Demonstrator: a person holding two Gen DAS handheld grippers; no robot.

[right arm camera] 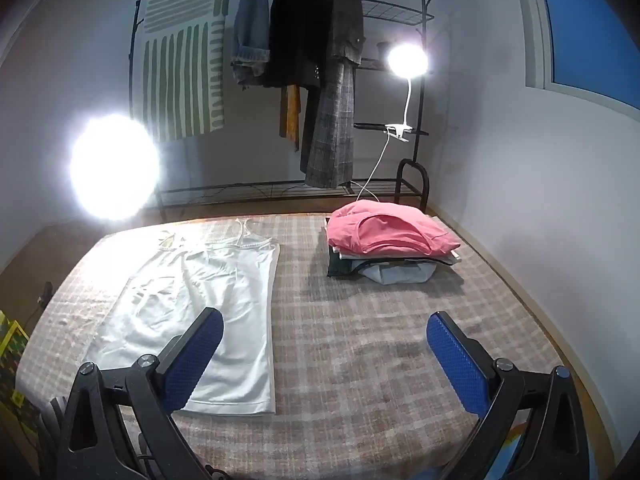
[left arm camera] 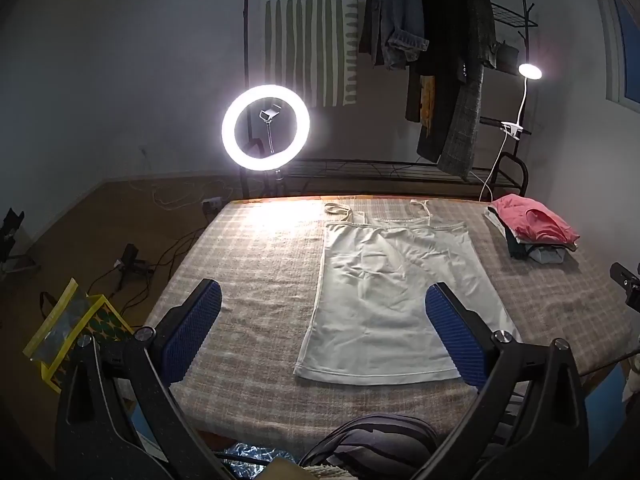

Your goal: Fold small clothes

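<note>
Blue-padded left hand-held gripper (left arm camera: 322,322): jaws spread wide with nothing between the pads, hovering above the near edge of the counter; its right finger overlaps the lower right corner of the camisole in the left wrist view, though contact cannot be told.
Blue-padded right hand-held gripper (right arm camera: 324,342): jaws equally wide and holding nothing, angled down over bare cloth; its left finger sits in front of the lower part of the camisole.
Counter (right arm camera: 360,360): covered with a beige and brown plaid woven cloth.
White strappy camisole top (left arm camera: 394,296): laid flat and unfolded on the plaid cloth, hem toward the near edge, thin straps toward the far edge, with light wrinkles across the middle.
Stack of folded clothes (right arm camera: 390,248): on the far right part of the counter, well apart from the camisole, with a pink garment (right arm camera: 390,230) on top and dark, white and pale blue pieces beneath.
Yellow patterned bag (left arm camera: 68,336): on the floor left of the counter.
Round ring light (left arm camera: 265,127): lit, standing just beyond the far left edge.
White clip-on lamp (right arm camera: 408,60): lit, clamped to the black metal clothes rack (right arm camera: 420,80) behind the stack.
Hanging garments (right arm camera: 312,40): denim, black and grey checked pieces on the rack against the far wall.
</note>
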